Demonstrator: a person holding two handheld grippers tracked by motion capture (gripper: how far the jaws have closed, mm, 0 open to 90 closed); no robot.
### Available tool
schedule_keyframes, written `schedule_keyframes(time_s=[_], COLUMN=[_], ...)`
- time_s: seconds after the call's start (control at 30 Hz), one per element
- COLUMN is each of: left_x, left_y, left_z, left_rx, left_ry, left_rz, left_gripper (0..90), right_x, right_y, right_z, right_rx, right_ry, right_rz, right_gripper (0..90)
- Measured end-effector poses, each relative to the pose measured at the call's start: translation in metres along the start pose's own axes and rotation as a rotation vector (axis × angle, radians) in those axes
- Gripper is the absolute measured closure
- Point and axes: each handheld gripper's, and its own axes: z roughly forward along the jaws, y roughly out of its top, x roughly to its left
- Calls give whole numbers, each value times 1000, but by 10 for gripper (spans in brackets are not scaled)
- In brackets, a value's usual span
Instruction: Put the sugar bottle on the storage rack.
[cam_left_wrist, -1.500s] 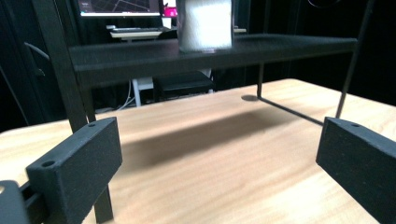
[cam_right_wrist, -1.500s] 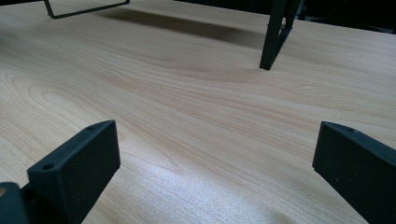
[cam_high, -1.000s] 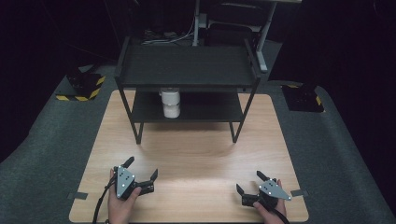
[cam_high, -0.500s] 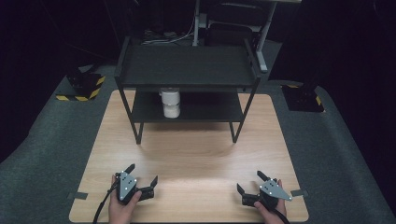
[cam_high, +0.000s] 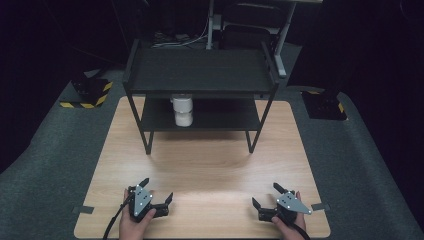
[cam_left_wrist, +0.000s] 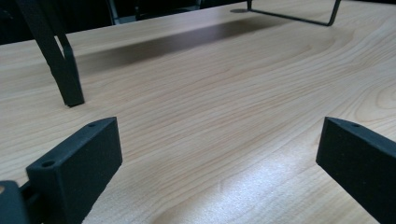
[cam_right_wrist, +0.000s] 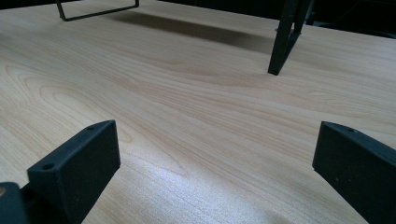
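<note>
White cup stands on the lower shelf of the black rack at the table's far end, well apart from my left gripper and right gripper, both low near the front edge, jaws spread wide and empty, bare wood between.

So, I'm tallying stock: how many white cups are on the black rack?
1 that I can make out: a white cup on the lower shelf, left of centre. The top shelf may hide others.
</note>
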Motion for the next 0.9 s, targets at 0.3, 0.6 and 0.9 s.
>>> schedule_keyframes(time_s=[0.3,0.6,0.9], left_x=[3,4,4], left_y=[-1,-1,1], left_z=[0,0,1], left_rx=[-3,-3,5], left_ry=[-4,-8,-8], left_rz=[-40,-39,-51], left_gripper=[5,5,5], right_x=[1,1,1], right_y=[-1,-2,-4], right_z=[-1,-2,-3], right_rx=[-2,-7,-16], right_ry=[-12,-10,-15], right_rz=[15,12,19], right_gripper=[7,7,7])
